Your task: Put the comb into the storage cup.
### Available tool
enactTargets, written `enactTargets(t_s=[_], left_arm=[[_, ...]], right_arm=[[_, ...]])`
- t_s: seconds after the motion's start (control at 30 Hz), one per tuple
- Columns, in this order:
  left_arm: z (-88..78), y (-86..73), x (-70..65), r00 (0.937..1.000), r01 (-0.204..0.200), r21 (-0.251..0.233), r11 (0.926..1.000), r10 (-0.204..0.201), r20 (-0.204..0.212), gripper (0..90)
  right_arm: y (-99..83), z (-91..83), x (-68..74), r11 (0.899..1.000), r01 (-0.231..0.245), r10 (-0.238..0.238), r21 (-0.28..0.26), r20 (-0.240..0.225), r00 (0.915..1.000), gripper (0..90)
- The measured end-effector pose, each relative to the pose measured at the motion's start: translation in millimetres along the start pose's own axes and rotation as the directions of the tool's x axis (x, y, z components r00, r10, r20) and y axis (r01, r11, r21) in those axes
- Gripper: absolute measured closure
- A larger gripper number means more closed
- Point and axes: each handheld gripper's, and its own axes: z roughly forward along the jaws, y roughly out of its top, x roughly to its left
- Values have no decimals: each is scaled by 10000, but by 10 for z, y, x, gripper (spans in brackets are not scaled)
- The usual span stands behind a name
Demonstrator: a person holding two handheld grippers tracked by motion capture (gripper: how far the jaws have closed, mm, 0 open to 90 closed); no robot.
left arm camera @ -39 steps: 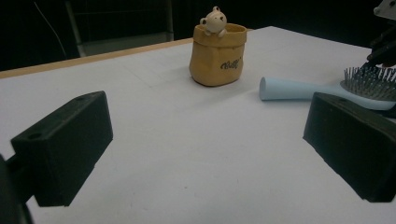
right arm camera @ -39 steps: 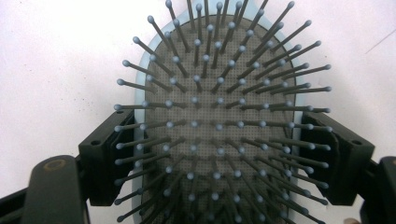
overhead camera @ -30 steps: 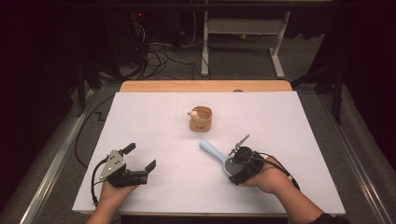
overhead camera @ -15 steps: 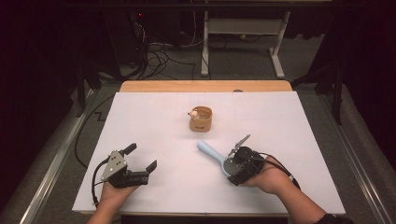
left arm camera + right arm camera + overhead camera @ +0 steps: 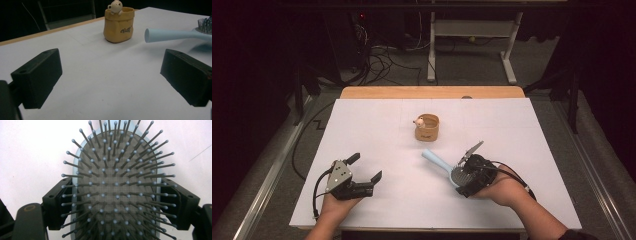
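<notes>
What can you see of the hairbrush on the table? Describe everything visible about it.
The hairbrush is pale blue and looks plastic, with a rounded handle and an oval head. A grey pad carries many thin, ball-tipped bristles. The right claw grips the head by its two edges. The handle points toward the yellow pot, apart from it.

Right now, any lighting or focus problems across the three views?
High view: white table cover evenly lit, surroundings nearly black. Left gripper view: black fingers soft-focused, tan ceramic cup with a bear figure fairly sharp, dark background. Right gripper view: light-blue paddle hairbrush with grey bristles sharp against a washed-out white sheet.
</notes>
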Motion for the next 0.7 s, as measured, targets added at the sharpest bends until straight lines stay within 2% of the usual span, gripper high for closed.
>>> enactTargets(t_s=[0.23,0.3,0.4,0.47,0.57,0.63,0.7], left_arm=[[54,103,52,9999,8,89,10000,-7,-161,0],[84,174,114,9990,60,114,9999,-55,-443,0],[108,239,129,9985,33,-23,10000,-34,-552,0],[161,317,109,9988,-158,-338,9993,142,-462,0],[237,340,73,9982,-359,-467,9983,336,-503,1],[280,322,43,9978,-458,-382,9982,438,-502,3],[310,288,-5,9956,-752,-309,9967,733,-590,3]], right_arm=[[48,-49,1,9997,227,-227,-15,40,9997,208],[68,-62,7,9994,352,-352,28,63,9994,208],[104,-79,16,9990,449,-450,60,51,9990,208],[131,-87,24,9987,509,-509,79,38,9987,208],[178,-106,45,9981,602,-602,151,-16,9982,208],[212,-118,60,9973,725,-724,138,-82,9973,208],[248,-134,71,9969,770,-770,132,-57,9970,208]])
